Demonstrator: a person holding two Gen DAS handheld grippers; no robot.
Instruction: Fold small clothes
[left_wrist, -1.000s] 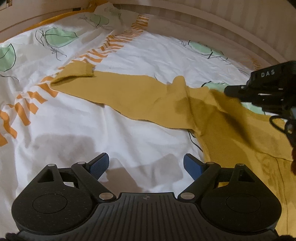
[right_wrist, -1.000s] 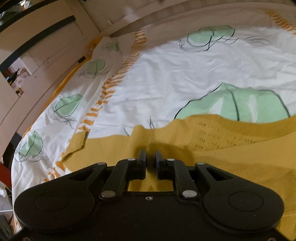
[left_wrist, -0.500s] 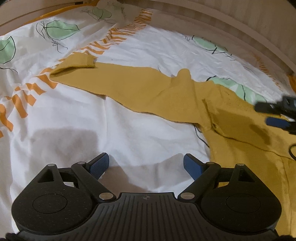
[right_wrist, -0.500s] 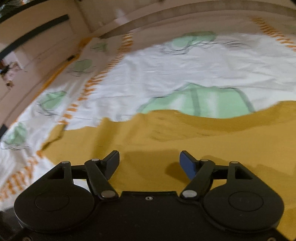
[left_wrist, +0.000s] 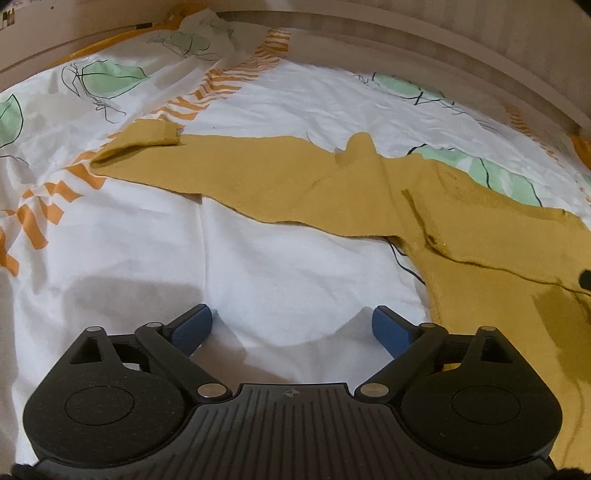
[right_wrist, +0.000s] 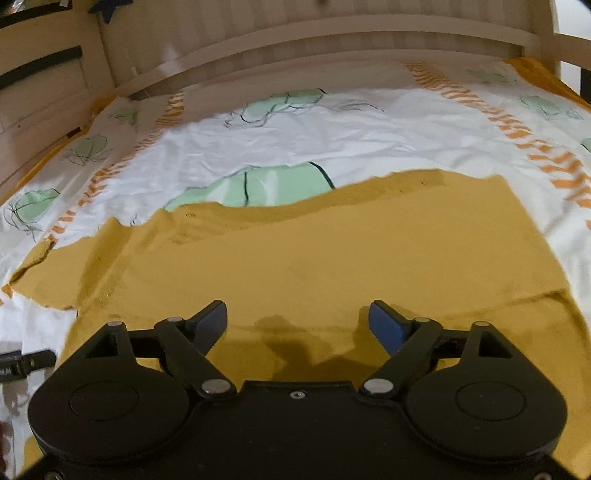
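The left gripper (left_wrist: 291, 326) hangs over bare white sheet (left_wrist: 280, 269), its blue-padded fingers (left_wrist: 194, 328) spread wide with nothing between them. A mustard-yellow sweater (left_wrist: 480, 236) lies flat on the bed, one sleeve (left_wrist: 258, 177) stretched leftward, its cuff (left_wrist: 147, 138) folded over an orange-striped band.

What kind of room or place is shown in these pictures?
Most likely a bedroom, seen from on a bed. A white bedsheet printed with green leaves and orange stripes covers a soft surface, a pale wooden bed rail curves behind it, and a mustard garment lies spread on the sheet.
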